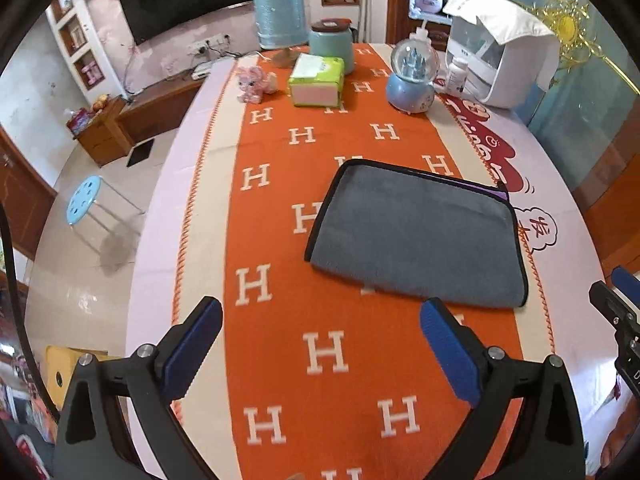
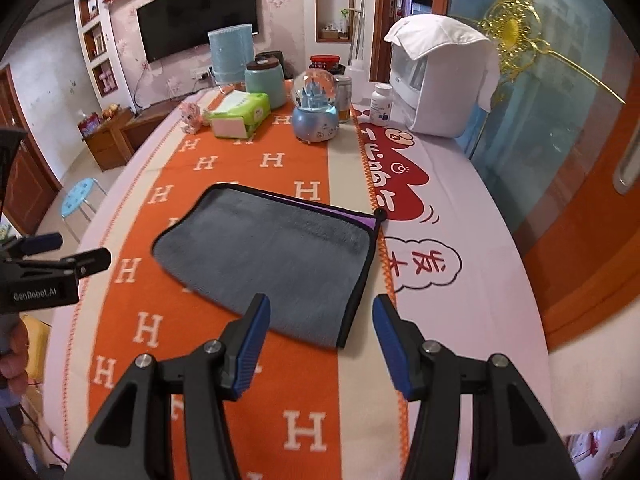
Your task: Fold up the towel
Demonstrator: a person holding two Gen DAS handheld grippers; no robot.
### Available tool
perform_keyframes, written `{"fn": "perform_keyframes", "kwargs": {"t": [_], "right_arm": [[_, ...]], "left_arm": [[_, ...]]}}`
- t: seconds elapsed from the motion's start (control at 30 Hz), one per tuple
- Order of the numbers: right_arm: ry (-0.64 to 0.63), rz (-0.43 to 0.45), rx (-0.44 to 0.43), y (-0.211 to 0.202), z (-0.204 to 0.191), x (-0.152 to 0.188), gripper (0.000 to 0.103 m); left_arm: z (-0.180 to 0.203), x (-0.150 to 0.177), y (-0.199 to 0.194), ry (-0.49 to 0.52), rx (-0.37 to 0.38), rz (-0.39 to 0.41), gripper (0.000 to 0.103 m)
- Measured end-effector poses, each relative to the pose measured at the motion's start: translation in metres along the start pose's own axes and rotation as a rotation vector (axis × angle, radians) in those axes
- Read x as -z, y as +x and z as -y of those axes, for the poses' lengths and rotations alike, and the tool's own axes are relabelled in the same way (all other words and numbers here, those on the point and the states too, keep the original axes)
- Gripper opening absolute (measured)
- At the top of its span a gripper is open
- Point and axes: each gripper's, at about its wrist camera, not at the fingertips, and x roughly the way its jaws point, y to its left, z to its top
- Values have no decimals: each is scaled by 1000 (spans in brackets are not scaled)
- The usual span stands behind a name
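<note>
Orange table (image 1: 280, 320) bears a once-folded towel (image 1: 416, 236) at twelve o'clock; left tool (image 1: 320, 344) and right tool (image 2: 320, 340), both spread apart, likely must pinch its near edge next.

- "GenRobot.AI" is printed in pale letters on the black body of the left gripper (image 2: 86, 259), at the left edge of the right wrist view.
- A repeating white "H" covers the orange table runner (image 1: 320, 360) directly below and ahead of both grippers.
- Red Chinese characters stand in a cloud-shaped bubble on the white tablecloth (image 2: 460, 320), ahead and right of the right gripper; exact reading unclear.
</note>
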Motion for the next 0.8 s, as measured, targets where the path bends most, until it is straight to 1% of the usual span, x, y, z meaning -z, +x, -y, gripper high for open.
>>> {"fn": "perform_keyframes", "kwargs": {"t": [0.07, 0.23, 0.37, 0.53, 0.6, 0.8], "right_arm": [[6, 9, -6, -14, -1, 6, 53], [10, 23, -30, -43, -2, 19, 53], [11, 22, -46, -60, -4, 28, 53], [0, 29, -53, -79, -8, 38, 53], [4, 35, -57, -86, -9, 42, 53], [11, 61, -52, -101, -13, 52, 53]], "left_arm": [[0, 9, -13, -3, -5, 13, 99], [5, 34, -51, -14, 11, 36, 99], [12, 50, -77, -27, 11, 63, 99], [19, 71, -105, -62, 36, 85, 99], [21, 78, -113, -75, 33, 95, 99], [23, 100, -130, -99, -6, 124, 99]]}}
